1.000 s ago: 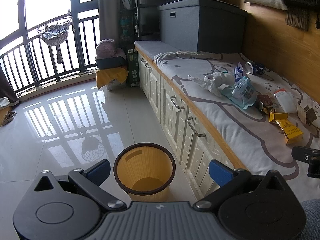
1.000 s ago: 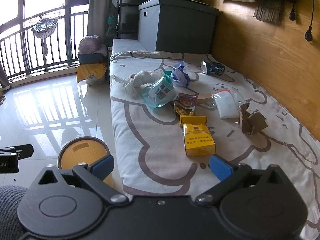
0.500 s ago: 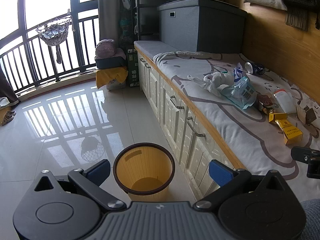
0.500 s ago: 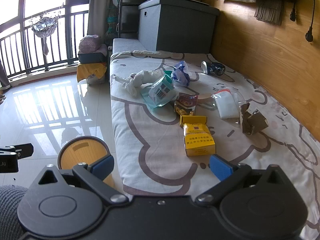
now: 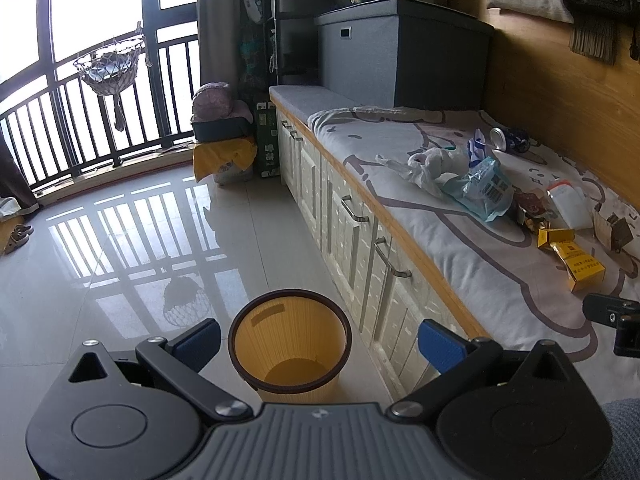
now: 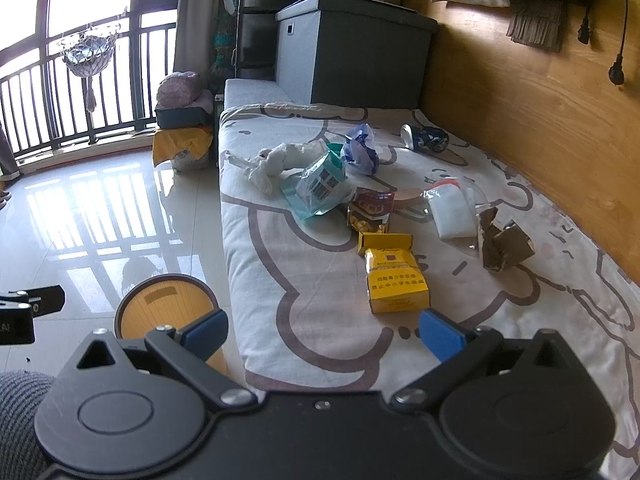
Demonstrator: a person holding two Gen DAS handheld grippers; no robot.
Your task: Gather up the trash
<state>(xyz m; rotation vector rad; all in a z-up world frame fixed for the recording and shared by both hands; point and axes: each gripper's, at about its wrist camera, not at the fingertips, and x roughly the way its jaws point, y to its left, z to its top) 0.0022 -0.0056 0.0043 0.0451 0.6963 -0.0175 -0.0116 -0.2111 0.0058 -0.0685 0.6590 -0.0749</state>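
A yellow waste bin [image 5: 289, 343] with a dark rim stands on the floor by the bench; it also shows in the right wrist view [image 6: 164, 308]. My left gripper [image 5: 320, 343] is open and empty, just above and behind the bin. Trash lies on the bench's printed sheet [image 6: 304, 280]: a yellow carton [image 6: 394, 276], a brown crumpled wrapper [image 6: 502, 242], a white packet [image 6: 454, 212], a red-gold wrapper [image 6: 370, 210], a teal bag [image 6: 320, 186], a white plastic bag [image 6: 276, 160], a blue bag [image 6: 360, 150] and a can [image 6: 426, 138]. My right gripper [image 6: 322, 334] is open and empty, short of the yellow carton.
White cabinet doors [image 5: 352, 232] run under the bench beside the bin. A grey storage box [image 6: 348, 60] stands at the bench's far end. A wooden wall [image 6: 540, 112] lines the right side. Tiled floor [image 5: 140, 240] stretches left to a balcony railing [image 5: 80, 120].
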